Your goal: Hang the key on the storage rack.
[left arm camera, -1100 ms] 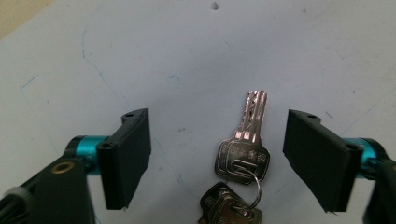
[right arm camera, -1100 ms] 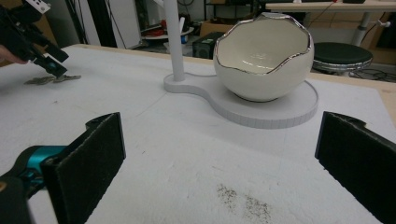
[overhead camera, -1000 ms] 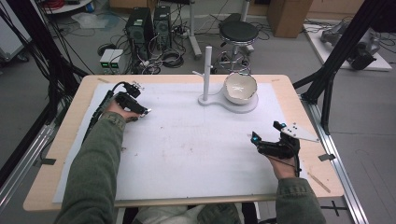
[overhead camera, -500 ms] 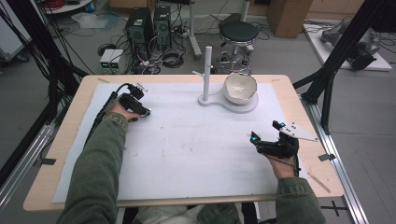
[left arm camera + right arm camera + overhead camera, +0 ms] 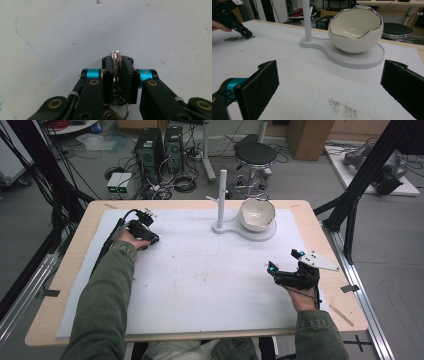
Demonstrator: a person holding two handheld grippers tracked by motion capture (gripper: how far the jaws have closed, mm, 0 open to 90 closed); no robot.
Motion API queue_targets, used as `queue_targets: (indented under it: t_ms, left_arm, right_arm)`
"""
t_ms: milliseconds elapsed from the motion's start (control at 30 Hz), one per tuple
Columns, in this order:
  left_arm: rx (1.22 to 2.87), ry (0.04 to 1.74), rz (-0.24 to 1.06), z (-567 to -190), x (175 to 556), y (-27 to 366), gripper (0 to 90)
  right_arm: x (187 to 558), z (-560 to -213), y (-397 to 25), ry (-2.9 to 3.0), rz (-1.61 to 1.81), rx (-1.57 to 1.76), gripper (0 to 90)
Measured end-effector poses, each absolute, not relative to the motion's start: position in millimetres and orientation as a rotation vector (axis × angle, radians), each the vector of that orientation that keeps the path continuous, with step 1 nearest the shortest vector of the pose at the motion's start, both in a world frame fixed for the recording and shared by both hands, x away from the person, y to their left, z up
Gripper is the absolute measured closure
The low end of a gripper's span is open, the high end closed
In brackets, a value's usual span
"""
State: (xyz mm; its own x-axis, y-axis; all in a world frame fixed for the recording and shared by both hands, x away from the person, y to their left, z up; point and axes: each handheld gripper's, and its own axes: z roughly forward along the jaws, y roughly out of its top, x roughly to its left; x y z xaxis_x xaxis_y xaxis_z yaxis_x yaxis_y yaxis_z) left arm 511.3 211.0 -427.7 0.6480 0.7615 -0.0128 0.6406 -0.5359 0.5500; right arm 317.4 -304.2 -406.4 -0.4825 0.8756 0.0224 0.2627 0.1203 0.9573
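While the person's left hand (image 5: 131, 239) rests near the far left part of the white paper-like mat (image 5: 200, 285) covering the light wooden table (image 5: 65, 270), the black two-jaw left gripper (image 5: 149, 238) points down at the mat with its jaws pressed together on a thin, shiny wire-like metal piece (image 5: 116, 65) (its exact kind cannot be told). In the left gripper view, this piece stands up between the two black pads, its rounded top showing just above them and loops of the same wire showing below. In the right gripper view, the left gripper's tip (image 5: 244, 32) sits at the mat surface, with a small flat metallic item (image 5: 234, 38) lying on the mat just beside it. The black two-jaw right gripper (image 5: 284, 268) is held by the right hand (image 5: 303, 299) near the right edge of the mat, with its jaws spread wide apart and nothing between them; the right gripper view shows both black pads (image 5: 259, 85) well separated above bare mat. At the far centre of the table stands a white figure-eight base (image 5: 235, 227), carrying a white upright post (image 5: 221, 195) with a short side peg and a cream eggshell-shaped ceramic bowl with a jagged silver rim (image 5: 257, 213). The bowl sits on the wider lobe of the base, beside the post, well apart from both grippers.
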Motion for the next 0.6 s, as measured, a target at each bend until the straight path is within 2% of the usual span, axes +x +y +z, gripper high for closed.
queue_targets:
  t_ms: [600]
  left_arm:
    - [2.270,1.085,0.338,-399,501,224,81.1]
  right_arm:
    - [316,-406,-304,1.825,1.383,1.103,0.6]
